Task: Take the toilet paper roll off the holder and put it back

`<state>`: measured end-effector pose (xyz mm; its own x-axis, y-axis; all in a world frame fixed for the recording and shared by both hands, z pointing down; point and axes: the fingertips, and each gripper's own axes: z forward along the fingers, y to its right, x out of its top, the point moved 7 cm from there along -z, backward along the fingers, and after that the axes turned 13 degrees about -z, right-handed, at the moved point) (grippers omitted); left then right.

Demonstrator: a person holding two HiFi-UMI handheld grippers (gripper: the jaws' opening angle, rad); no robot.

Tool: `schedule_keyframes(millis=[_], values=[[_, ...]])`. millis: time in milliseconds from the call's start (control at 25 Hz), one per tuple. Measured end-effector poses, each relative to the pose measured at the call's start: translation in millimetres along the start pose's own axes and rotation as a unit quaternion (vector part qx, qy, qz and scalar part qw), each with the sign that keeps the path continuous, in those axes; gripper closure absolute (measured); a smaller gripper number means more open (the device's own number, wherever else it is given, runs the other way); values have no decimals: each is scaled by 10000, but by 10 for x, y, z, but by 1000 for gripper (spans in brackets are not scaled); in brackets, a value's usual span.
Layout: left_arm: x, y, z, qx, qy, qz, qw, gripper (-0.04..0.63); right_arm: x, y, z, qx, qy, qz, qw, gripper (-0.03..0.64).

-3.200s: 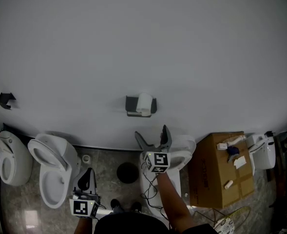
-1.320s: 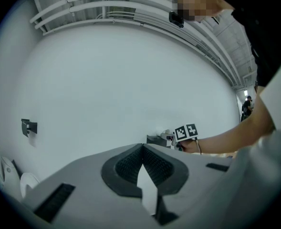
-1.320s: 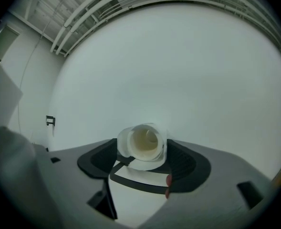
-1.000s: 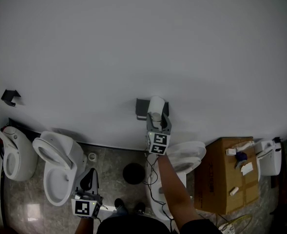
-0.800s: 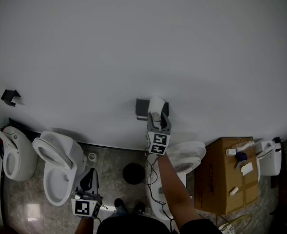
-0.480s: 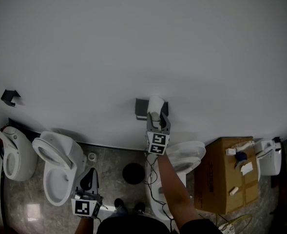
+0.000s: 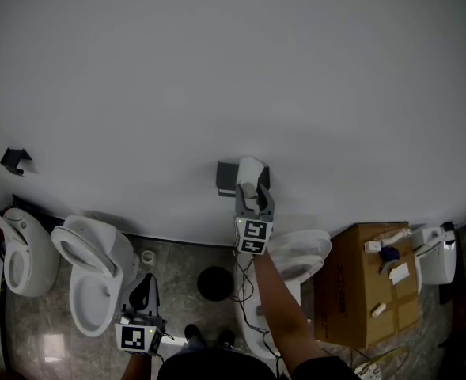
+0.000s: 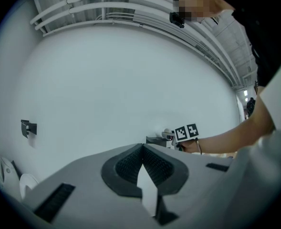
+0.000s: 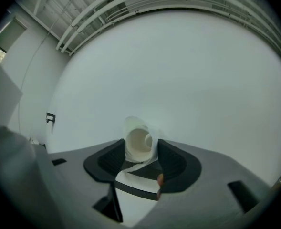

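Note:
The white toilet paper roll (image 7: pixel 250 169) sits against the dark holder (image 7: pixel 225 179) on the white wall. My right gripper (image 7: pixel 255 191) reaches up to it from below and is shut on it. In the right gripper view the roll (image 9: pixel 139 143) is squeezed between the two black pads, its hollow core facing the camera, with a loose sheet hanging between the jaws of the right gripper (image 9: pixel 140 151). Whether the roll still hangs on the holder's arm I cannot tell. My left gripper (image 7: pixel 144 286) hangs low near the floor, shut and holding nothing (image 8: pixel 141 150).
Several white toilets stand along the wall's foot, one (image 7: pixel 86 271) at the left, one (image 7: pixel 296 252) under my right arm. A cardboard box (image 7: pixel 367 283) with small items stands at the right. A black round object (image 7: pixel 214 282) lies on the floor. Another black bracket (image 7: pixel 14 161) hangs far left.
The right gripper rose from above the toilet to the roll and closed on it. Over the last second it shifted slightly left with the roll. The left gripper stayed put.

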<state>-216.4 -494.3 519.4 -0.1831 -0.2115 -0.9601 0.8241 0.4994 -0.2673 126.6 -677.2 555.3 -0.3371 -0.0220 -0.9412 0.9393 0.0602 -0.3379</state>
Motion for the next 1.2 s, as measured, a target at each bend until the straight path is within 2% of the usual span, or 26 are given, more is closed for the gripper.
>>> schedule_keyframes(millis=[520,880,1200], values=[[4,1,60,-76,46,-70,9999,592,477,121,-104,-131,570,-60,9983,400],[-16,28,82,-136,72,-77,9999,592,979,271,-254,-272,1197,-316,9919,400],[-25,-18,127,-142,34,-79,9999,592,1182,299,-253,-328,1455,-277,9884,400]])
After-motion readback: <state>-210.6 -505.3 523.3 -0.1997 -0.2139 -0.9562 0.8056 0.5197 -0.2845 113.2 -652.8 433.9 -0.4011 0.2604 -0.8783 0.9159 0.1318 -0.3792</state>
